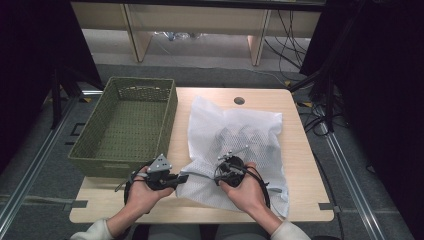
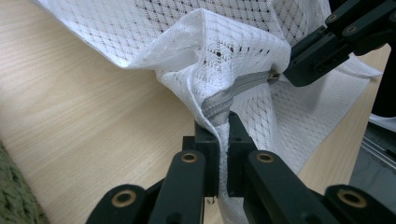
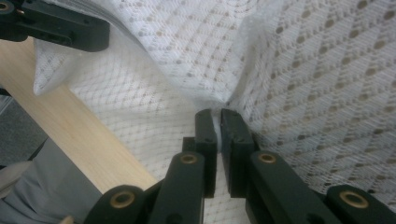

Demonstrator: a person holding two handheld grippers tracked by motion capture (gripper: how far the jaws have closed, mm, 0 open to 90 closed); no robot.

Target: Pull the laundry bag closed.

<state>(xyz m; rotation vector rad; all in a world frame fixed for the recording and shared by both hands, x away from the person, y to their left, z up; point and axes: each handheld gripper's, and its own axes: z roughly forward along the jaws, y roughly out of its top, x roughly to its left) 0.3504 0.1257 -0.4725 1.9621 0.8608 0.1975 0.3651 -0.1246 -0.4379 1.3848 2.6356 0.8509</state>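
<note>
Plainly soft and light, the mesh laundry bag [image 1: 235, 145] is spread limp on the worktop [image 1: 295, 150]; its zipper [image 2: 219, 105] edge is pinched by the closed left claw [image 2: 218, 128], its mesh by the closed right claw [image 3: 218, 116]; firm seams are judged safest

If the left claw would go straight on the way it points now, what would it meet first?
Probably the other claw. The left claw, shut on the mesh bag at its zipper, points along the bunched mesh toward it; depth is unclear.
</note>
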